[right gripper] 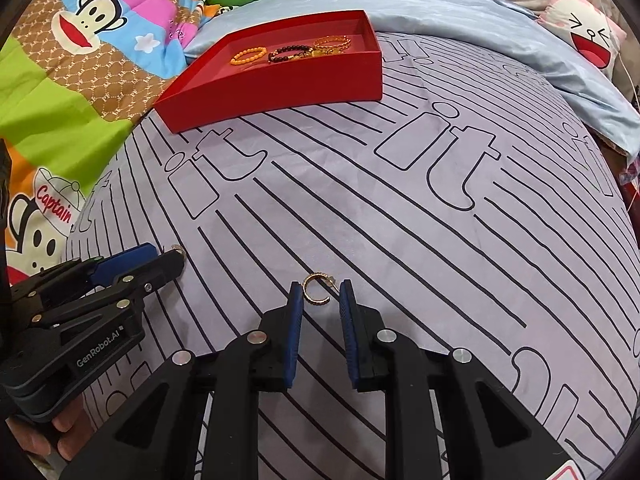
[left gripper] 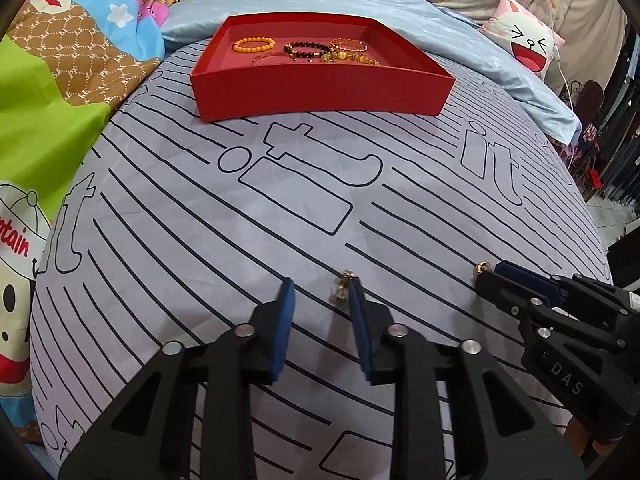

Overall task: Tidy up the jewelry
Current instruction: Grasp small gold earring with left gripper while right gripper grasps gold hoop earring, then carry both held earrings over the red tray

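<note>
A: Where's the jewelry?

B: Most sits in the red tray at the far side of the bed: an orange bracelet, a dark one, a gold one. Two small pieces lie on the sheet near the near edge. A gold hoop lies between the fingers of my right claw, and a tiny charm is just beside the right finger of my left claw.

A: Claws?

B: Both are spread, gripping nothing. In the left view the right one looks narrow, but its own camera shows a gap around the hoop.

A: How will they handle?

B: I judge both very light and hard, likely to skid or sink into the soft sheet. The hoop is thin and has a gap in its ring, so I'd pinch across its two sides, pads low against the fabric. The charm is too small to read; I'd centre it first, since it sits off to one finger, then close gently.
</note>
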The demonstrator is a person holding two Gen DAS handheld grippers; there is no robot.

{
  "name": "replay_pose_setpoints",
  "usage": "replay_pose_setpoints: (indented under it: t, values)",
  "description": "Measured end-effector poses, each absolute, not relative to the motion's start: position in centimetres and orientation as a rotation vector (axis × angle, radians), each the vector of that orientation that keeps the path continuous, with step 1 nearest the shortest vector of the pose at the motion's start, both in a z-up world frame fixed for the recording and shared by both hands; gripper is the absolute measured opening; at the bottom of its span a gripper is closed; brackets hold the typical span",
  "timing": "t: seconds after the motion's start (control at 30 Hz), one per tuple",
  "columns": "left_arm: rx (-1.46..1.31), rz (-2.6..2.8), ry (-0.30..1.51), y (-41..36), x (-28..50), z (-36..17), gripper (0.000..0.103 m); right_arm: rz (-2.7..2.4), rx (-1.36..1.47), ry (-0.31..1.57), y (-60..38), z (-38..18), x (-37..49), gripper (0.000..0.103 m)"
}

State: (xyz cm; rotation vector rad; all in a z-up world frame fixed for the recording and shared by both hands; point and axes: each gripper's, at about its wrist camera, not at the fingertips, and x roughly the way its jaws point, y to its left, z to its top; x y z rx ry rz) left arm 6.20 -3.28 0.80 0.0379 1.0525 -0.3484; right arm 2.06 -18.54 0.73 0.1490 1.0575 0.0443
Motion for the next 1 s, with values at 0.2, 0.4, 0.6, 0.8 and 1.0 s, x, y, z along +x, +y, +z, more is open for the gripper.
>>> replay_pose_setpoints:
  t: [0.2, 0.4, 0.6, 0.8, 1.0]
  values:
    - [0.019, -0.378, 1.068, -3.4, 6.4, 0.8, 0.006, 0.059, 0.149, 1.059, -18.2, 0.8, 2.1, 0.018]
    - [0.03, -0.382, 1.063, -3.6, 6.2, 1.5, 0.006, 0.08, 0.158, 1.05, -17.8, 1.4, 2.2, 0.018]
    - [0.034, -0.382, 1.048, -3.9, 6.4, 2.8, 0.006, 0.102, 0.163, 1.02, -17.5, 3.0, 2.6, 0.018]
    - [0.029, -0.375, 1.023, -4.0, 7.4, 4.2, 0.006, 0.108, 0.161, 0.984, -17.4, 4.5, 3.6, 0.018]
    - [0.019, -0.37, 0.983, -4.1, 9.4, 5.9, 0.006, 0.11, 0.157, 0.937, -17.5, 6.4, 5.4, 0.018]
